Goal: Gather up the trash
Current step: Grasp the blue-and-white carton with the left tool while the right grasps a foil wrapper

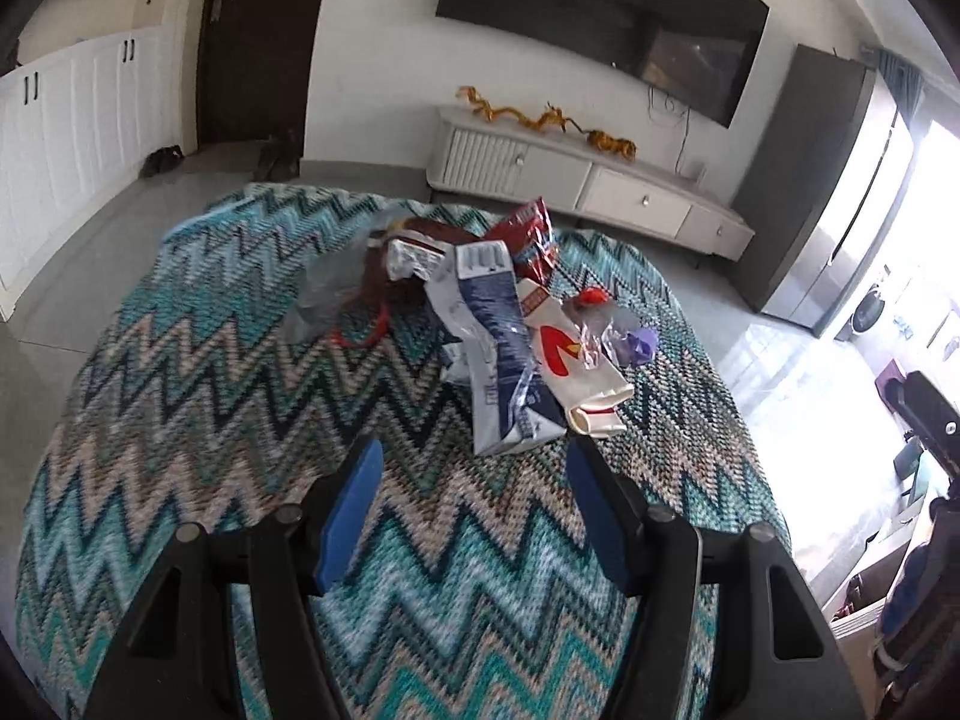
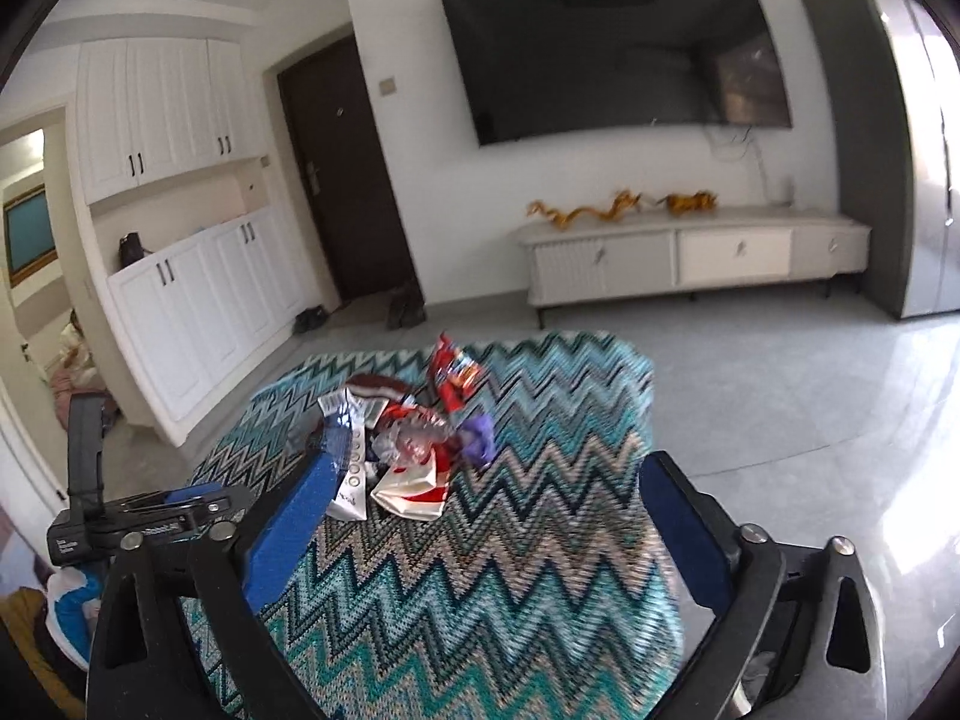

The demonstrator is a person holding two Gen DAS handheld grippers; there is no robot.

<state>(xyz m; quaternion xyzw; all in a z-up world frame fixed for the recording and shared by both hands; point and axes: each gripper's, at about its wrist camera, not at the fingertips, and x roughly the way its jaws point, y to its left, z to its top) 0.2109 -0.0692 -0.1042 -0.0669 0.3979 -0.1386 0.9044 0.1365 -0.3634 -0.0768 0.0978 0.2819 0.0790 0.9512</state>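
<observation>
The trash [image 1: 498, 324] lies in a loose pile on the zigzag-patterned surface [image 1: 240, 420], ahead of both grippers. The left gripper [image 1: 474, 462] and right gripper [image 2: 486, 468] have their fingers spread and hold nothing. The thin wrappers overlap, so a grasp may catch only one and scatter the others.
</observation>
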